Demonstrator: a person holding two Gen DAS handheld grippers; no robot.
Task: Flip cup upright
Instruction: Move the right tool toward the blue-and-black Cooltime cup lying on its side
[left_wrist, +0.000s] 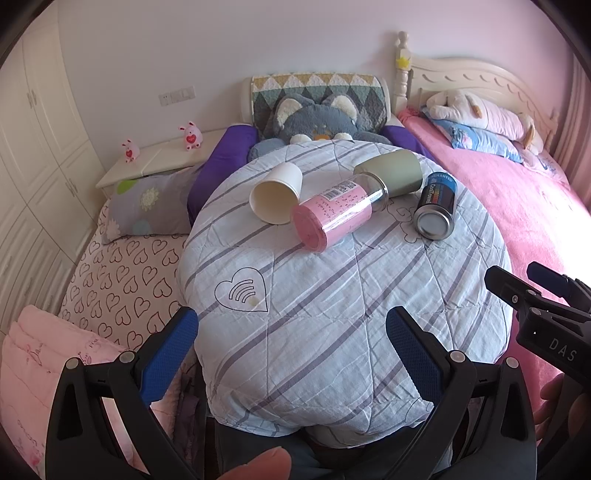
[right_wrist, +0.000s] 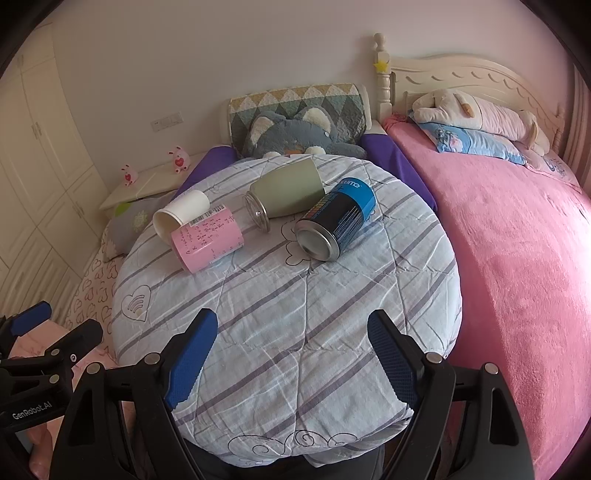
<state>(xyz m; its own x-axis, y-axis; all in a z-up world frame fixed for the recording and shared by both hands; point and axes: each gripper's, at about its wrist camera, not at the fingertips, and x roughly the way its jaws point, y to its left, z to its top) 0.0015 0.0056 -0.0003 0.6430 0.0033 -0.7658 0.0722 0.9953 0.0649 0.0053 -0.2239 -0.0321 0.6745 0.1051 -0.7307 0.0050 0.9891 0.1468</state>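
Note:
A white paper cup (left_wrist: 275, 194) lies on its side on a round table with a striped quilt (left_wrist: 332, 302), its mouth facing me; it also shows in the right wrist view (right_wrist: 181, 214). Beside it lie a clear jar with a pink label (left_wrist: 334, 216) (right_wrist: 208, 238), a green cup on its side (left_wrist: 393, 173) (right_wrist: 288, 186), and a blue-and-black can (left_wrist: 437, 203) (right_wrist: 338, 221). My left gripper (left_wrist: 291, 347) is open and empty, well short of the cups. My right gripper (right_wrist: 293, 354) is open and empty, near the table's front part.
A heart-print bed (left_wrist: 122, 280) lies left, with a white nightstand (left_wrist: 162, 158) holding two pink toys. A pink bed (right_wrist: 517, 258) lies right. A grey plush cat (left_wrist: 317, 122) sits behind the table. The right gripper shows at the left view's right edge (left_wrist: 524, 291).

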